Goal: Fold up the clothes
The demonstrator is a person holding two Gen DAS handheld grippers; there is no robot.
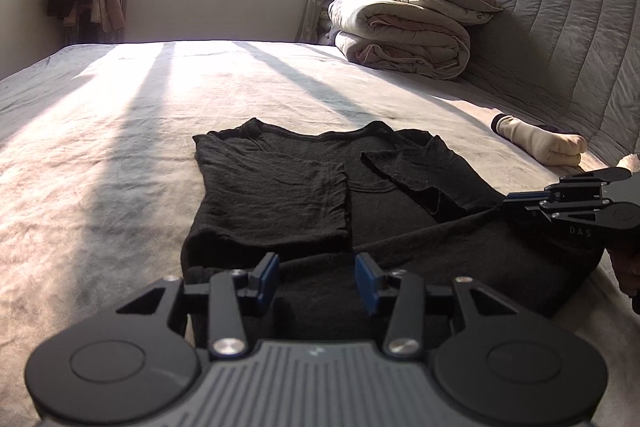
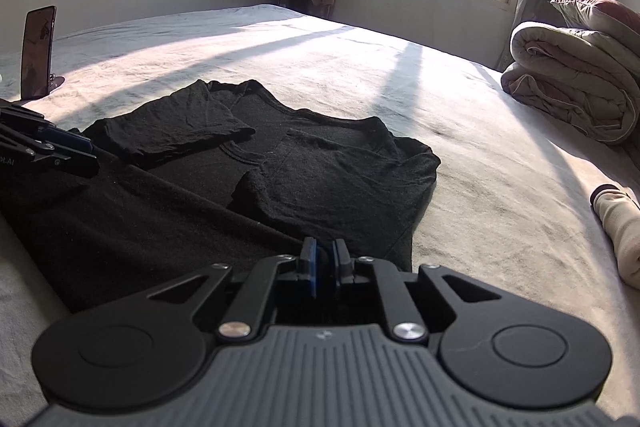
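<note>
Shirt (image 1: 280, 187): black, flat on bed (image 1: 100, 131), centre of frame, both sleeves folded in.
Left gripper (image 1: 316, 277): fingers wide apart over hem, gripping nothing.
Right gripper (image 2: 325, 259): fingers narrow, near shirt's lower edge; hold unclear.

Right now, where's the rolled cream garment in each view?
Left wrist: the cream garment lies at the right, beyond the black shirt.
Right wrist: it is at the far right edge, partly cut off.
Shared landmark: the folded quilt beyond it.
</note>
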